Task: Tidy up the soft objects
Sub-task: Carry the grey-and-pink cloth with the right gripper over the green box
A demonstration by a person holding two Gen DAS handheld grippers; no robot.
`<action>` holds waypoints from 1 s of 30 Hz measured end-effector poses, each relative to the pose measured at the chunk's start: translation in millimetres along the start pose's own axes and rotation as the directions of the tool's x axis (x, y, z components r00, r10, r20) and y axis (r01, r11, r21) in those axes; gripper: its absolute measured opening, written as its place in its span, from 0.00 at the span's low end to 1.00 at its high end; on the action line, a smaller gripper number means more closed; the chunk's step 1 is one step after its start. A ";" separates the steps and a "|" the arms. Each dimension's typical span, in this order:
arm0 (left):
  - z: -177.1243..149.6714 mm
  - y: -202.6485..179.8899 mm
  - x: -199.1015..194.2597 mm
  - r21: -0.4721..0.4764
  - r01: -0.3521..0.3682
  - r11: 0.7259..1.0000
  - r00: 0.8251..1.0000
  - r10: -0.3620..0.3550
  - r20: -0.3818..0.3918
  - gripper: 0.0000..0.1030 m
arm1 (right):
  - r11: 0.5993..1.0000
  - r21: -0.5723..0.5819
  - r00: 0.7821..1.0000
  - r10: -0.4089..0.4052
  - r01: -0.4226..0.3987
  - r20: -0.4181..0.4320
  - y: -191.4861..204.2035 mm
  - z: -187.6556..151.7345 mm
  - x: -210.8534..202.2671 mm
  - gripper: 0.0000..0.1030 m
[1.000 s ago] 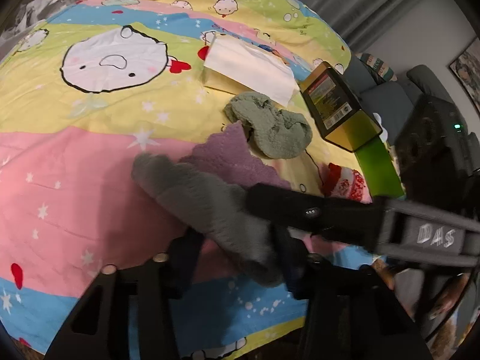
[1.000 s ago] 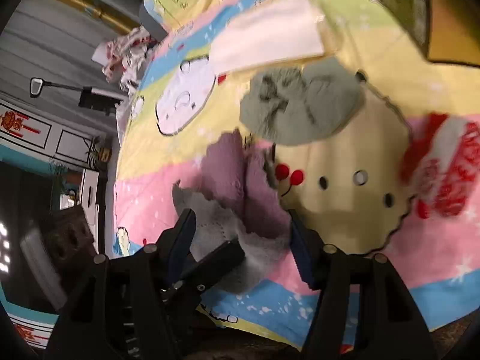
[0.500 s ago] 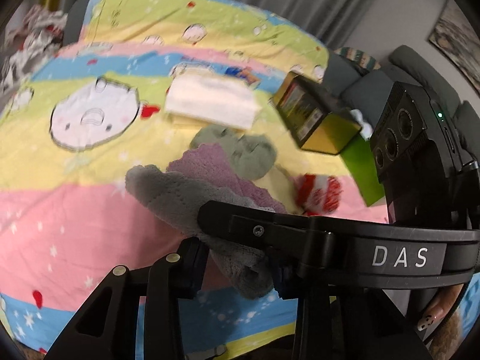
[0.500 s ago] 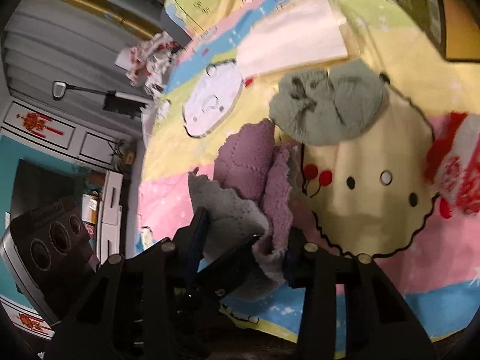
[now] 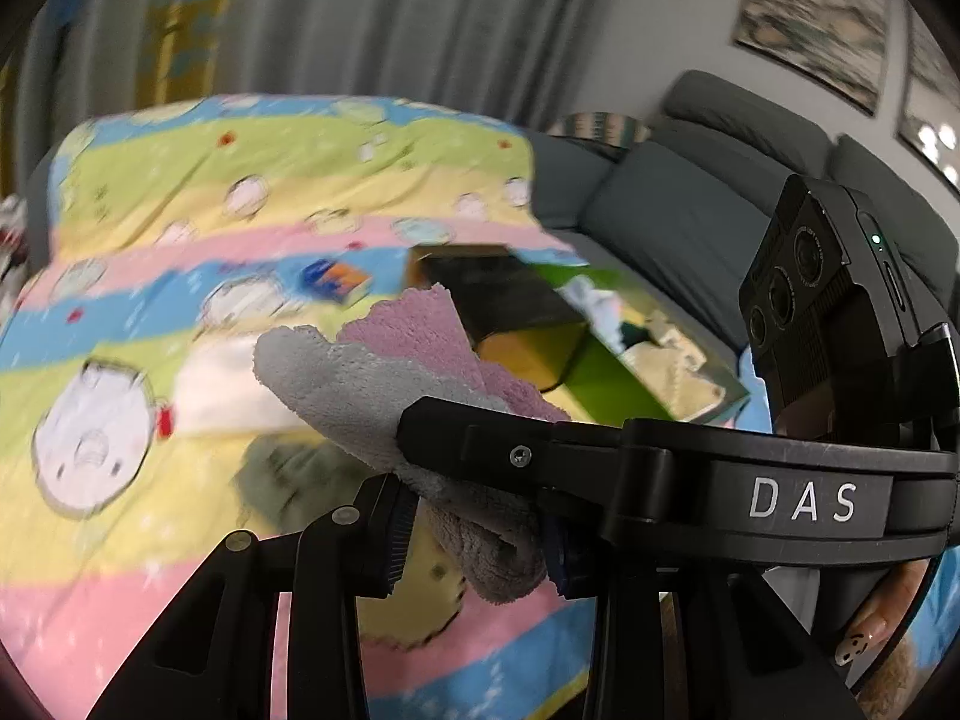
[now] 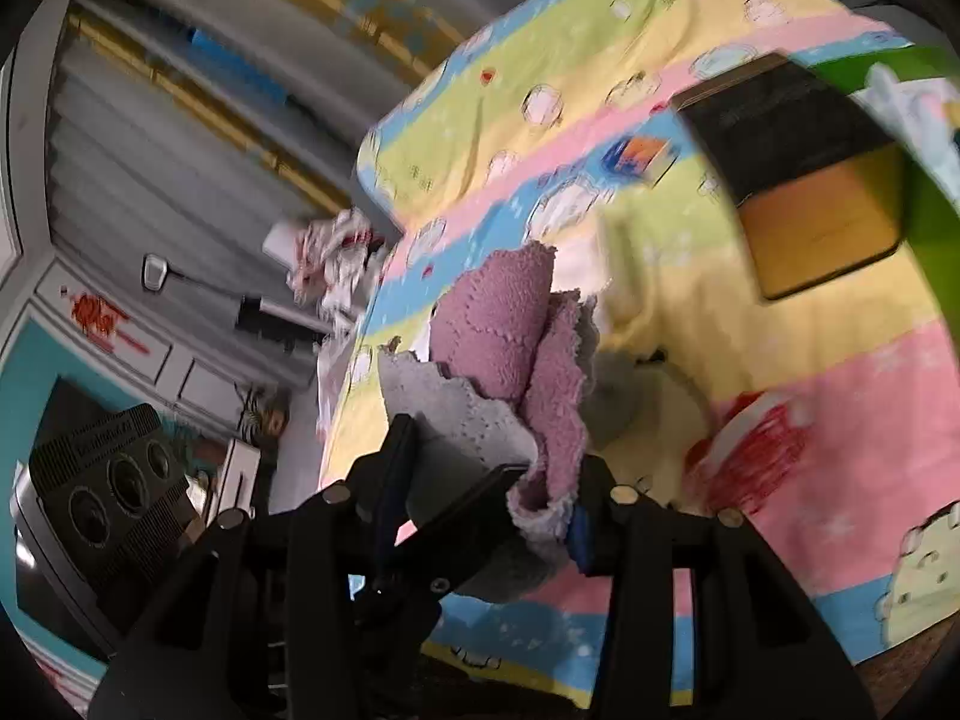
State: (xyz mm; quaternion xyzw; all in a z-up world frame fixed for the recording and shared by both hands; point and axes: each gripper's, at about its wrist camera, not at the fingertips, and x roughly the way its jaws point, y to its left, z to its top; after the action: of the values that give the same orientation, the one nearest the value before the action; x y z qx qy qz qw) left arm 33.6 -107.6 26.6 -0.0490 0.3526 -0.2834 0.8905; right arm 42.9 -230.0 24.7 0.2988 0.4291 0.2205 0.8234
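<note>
A folded grey and purple fleece cloth (image 5: 384, 378) is held up off the bed, gripped from two sides. My left gripper (image 5: 474, 540) is shut on its lower end. My right gripper (image 6: 486, 498) is shut on the same cloth (image 6: 510, 354), and its finger crosses the left wrist view as a black bar. A grey-green soft object (image 5: 288, 480) lies blurred on the sheet below. A red and white soft object (image 6: 750, 450) lies on the pink stripe to the right.
The bed has a striped cartoon sheet (image 5: 180, 192). An open yellow-green box (image 5: 540, 324) with items inside stands at the right, also in the right wrist view (image 6: 810, 192). A white folded cloth (image 5: 222, 384) lies mid-bed. A grey sofa (image 5: 690, 180) stands behind.
Both grippers have lifted the grey and purple cloth up off the sheet, and the views have tilted up toward the curtains and sofa.
</note>
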 end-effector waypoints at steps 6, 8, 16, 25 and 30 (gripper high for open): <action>32.5 -42.2 28.8 0.096 0.068 0.993 0.997 -0.071 0.023 0.35 | 0.999 0.043 0.991 -0.028 0.023 0.131 -23.9 25.1 -39.3 0.42; 44.2 -55.7 38.5 0.130 0.093 0.987 0.994 -0.099 0.035 0.35 | 0.998 0.059 0.983 -0.039 0.028 0.180 -34.0 35.5 -54.6 0.42; 88.1 -104.2 85.9 0.185 0.229 0.956 0.967 -0.246 0.073 0.35 | 0.987 0.111 0.923 -0.145 0.112 0.357 -67.9 76.1 -108.6 0.42; 109.5 -137.1 146.8 0.176 0.331 0.927 0.939 -0.341 0.030 0.35 | 0.966 0.193 0.865 -0.240 0.170 0.440 -121.9 106.7 -133.8 0.42; 106.2 -148.8 185.5 0.171 0.353 0.920 0.936 -0.351 -0.043 0.35 | 0.943 0.286 0.859 -0.282 0.168 0.427 -161.9 107.7 -134.4 0.41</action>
State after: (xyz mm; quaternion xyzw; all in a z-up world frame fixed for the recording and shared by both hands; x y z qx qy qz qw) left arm 143.0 -343.7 37.3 -0.0310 0.3169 -0.4688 0.8239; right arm 78.6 -463.1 40.4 0.3867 0.2762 -0.0087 0.8799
